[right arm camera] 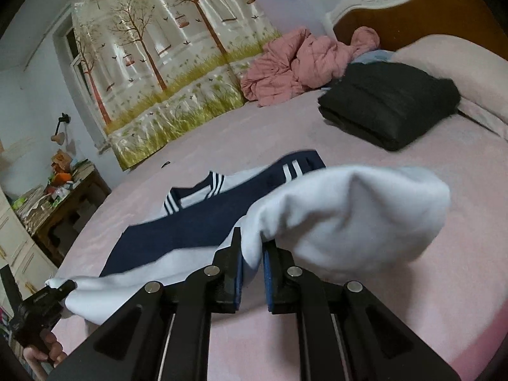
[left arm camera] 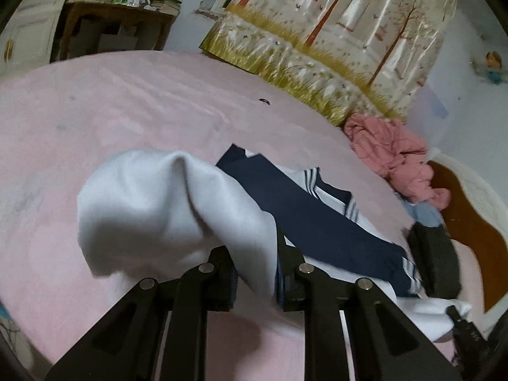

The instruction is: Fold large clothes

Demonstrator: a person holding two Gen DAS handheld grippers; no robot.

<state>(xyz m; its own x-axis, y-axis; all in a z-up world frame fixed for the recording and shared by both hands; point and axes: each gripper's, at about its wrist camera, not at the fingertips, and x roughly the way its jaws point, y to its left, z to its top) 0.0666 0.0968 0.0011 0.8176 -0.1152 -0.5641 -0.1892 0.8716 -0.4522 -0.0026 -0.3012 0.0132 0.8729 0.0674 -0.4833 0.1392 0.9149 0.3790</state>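
1. Gripping white cloth between its pads, my left gripper (left arm camera: 254, 255) holds one end of the navy-and-white garment (left arm camera: 317, 219) just above the pink sheet (left arm camera: 143, 104); the hold looks shallow, a narrow ridge of fabric, and could slide free if I pull sideways.

2. My right gripper (right arm camera: 252, 255) is clamped on the other white end in the same way, with a loose puff of cloth ballooning beyond the fingertips; that slack could drop in a lump and leave a crooked crease.

3. Between my two grippers the white hem hangs lifted, while the navy body with its white-striped collar lies flat on the bed further out. Carrying the hem over unevenly would, I judge, skew the fold and drag the flat part into wrinkles.

4. In the right wrist view my left gripper (right arm camera: 47, 304) shows at the lower left edge, a hand beneath it; the hem between the grippers is not taut, so a sagging middle could tuck under itself.

5. Further out, a folded black garment (right arm camera: 390, 108) sits near the pillow and a crumpled pink quilted jacket (right arm camera: 295, 66) lies by the headboard, both well apart from my work; a long forward sweep might still crowd the black one.

6. A small dark object (left arm camera: 264, 101) lies on the sheet beyond the collar; I cannot tell what it is.
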